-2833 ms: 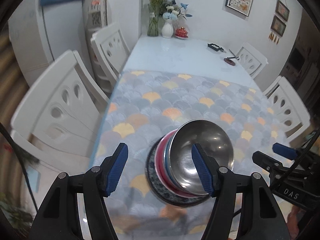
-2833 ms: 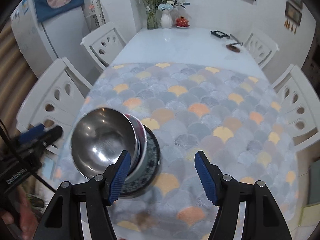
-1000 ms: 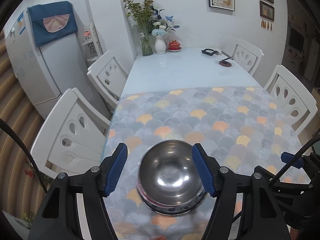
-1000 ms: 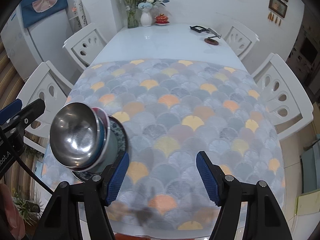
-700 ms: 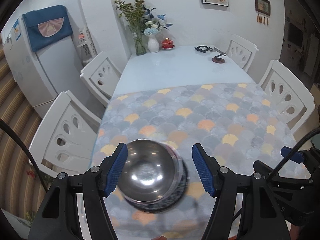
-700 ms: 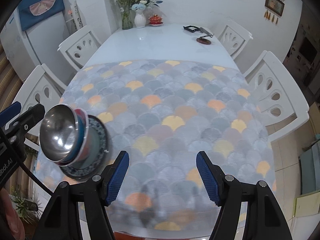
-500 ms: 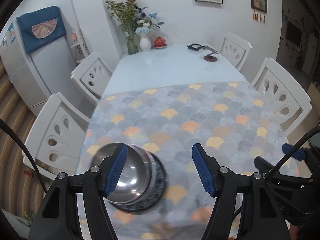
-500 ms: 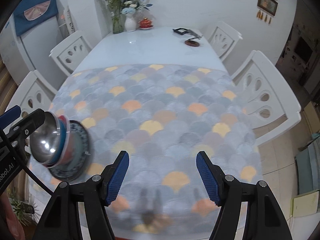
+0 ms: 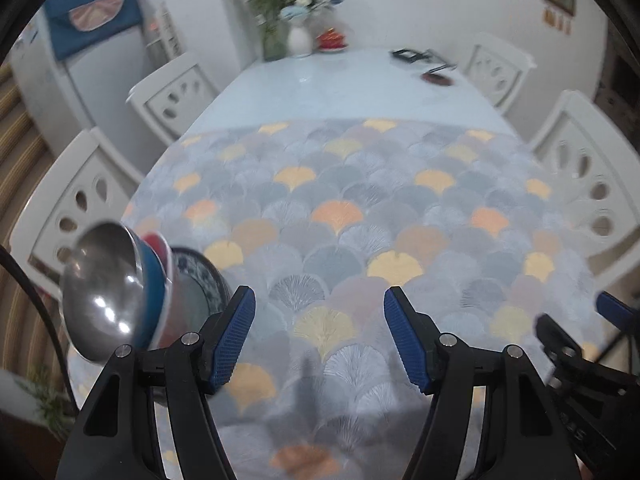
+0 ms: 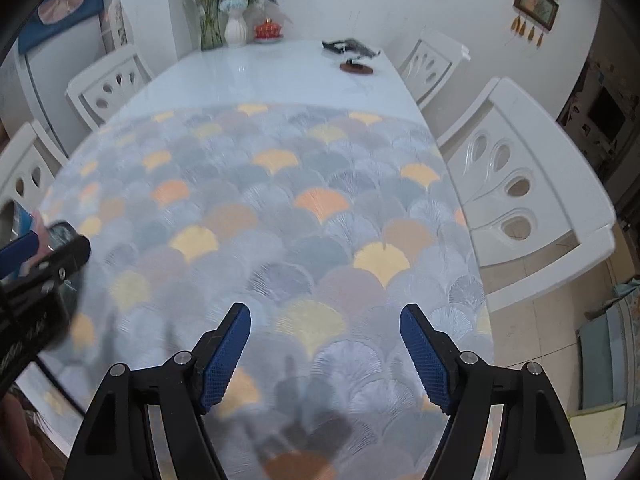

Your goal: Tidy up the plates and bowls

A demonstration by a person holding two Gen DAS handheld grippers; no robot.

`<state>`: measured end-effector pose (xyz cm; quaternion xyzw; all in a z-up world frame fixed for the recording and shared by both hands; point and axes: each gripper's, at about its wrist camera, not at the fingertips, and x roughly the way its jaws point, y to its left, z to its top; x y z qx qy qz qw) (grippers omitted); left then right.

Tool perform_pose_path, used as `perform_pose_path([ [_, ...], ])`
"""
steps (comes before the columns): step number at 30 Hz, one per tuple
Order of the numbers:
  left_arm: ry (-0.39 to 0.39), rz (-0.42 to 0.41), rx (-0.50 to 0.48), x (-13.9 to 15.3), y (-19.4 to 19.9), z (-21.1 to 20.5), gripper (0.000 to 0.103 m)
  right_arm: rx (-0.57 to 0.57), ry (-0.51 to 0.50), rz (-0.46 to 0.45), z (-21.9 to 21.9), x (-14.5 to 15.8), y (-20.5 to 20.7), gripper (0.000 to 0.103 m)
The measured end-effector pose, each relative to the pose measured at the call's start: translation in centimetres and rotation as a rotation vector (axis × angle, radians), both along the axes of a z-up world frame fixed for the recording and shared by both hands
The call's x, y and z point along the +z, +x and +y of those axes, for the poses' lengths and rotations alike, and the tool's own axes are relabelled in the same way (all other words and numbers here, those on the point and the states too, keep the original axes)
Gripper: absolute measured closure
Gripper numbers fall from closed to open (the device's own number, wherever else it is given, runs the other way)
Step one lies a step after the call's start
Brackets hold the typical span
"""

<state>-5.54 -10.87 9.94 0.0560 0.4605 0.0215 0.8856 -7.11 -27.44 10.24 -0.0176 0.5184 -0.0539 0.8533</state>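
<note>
Our left gripper (image 9: 316,336) and right gripper (image 10: 325,350) hover with jaws spread (nothing between them); the stacked bowls (image 9: 116,292) sit left of both, on the bench (image 9: 360,216).

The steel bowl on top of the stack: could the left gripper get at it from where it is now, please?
Probably yes. The left gripper is open and empty, and the steel bowl sits uncovered on the stack beside its left finger; it would only need to swing left.
</note>
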Motion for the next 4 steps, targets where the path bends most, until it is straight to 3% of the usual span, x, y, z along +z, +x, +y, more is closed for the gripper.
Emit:
perform_pose_path([
  [4,0.010,0.043,-0.010,-3.1,1.0,-1.3,0.038,0.019,0.011,0.006,-0.7,-2.6,0.8,0.028],
])
